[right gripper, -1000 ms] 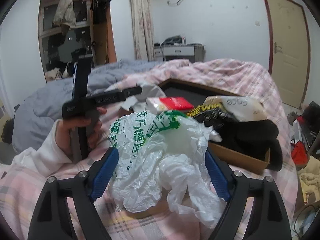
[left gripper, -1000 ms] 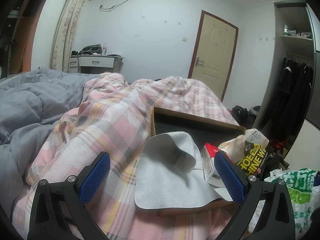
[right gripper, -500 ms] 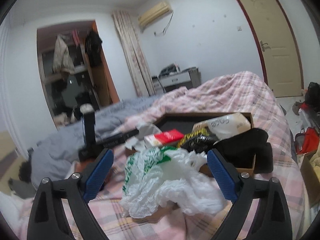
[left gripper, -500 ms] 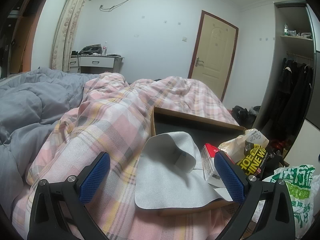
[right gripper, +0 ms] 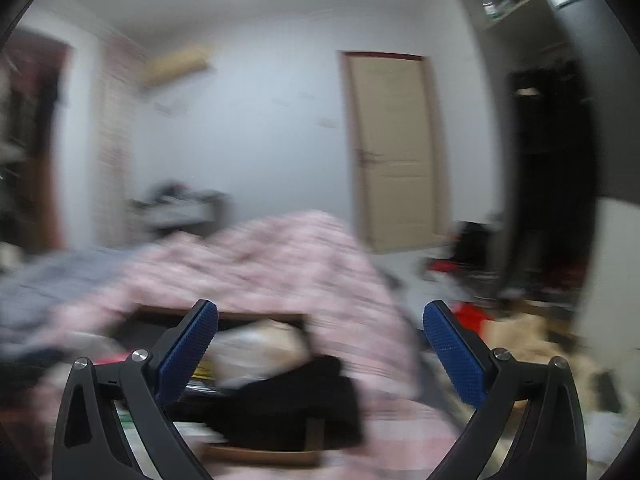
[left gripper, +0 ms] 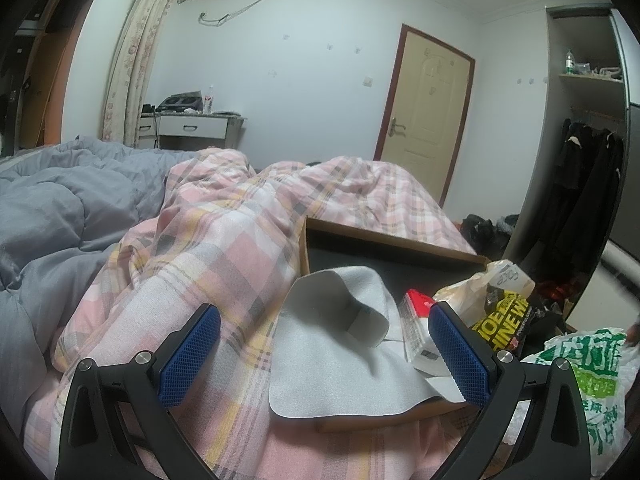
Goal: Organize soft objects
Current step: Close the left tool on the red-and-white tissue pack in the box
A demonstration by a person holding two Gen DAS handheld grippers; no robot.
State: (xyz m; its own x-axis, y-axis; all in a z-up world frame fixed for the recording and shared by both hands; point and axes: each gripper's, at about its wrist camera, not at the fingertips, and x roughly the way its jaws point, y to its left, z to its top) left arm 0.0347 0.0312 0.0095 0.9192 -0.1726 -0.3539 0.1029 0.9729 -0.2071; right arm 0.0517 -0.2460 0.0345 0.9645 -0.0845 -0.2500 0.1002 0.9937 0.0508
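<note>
An open cardboard box (left gripper: 384, 240) lies on a pink plaid quilt (left gripper: 224, 248). A grey cloth (left gripper: 332, 344) drapes over its near rim. Behind it lie a red and white packet (left gripper: 416, 320), a beige bag (left gripper: 496, 276) and a yellow and black bag (left gripper: 504, 320). A white and green plastic bag (left gripper: 592, 372) rests at the box's right corner. My left gripper (left gripper: 320, 356) is open, hovering before the cloth. My right gripper (right gripper: 320, 352) has its jaws opening, nothing between them, above a black garment (right gripper: 304, 404) in the box (right gripper: 260, 456). The right wrist view is blurred.
A grey duvet (left gripper: 52, 216) covers the bed's left side. A closed door (left gripper: 424, 120) and a desk (left gripper: 192, 128) stand at the far wall. Dark coats (left gripper: 580, 200) hang in an open wardrobe on the right, with clutter on the floor (right gripper: 520, 328) beside the bed.
My right gripper let go of the white and green plastic bag, opened wide, and swung up and to the right. The bag now lies by the box. The left gripper stayed still.
</note>
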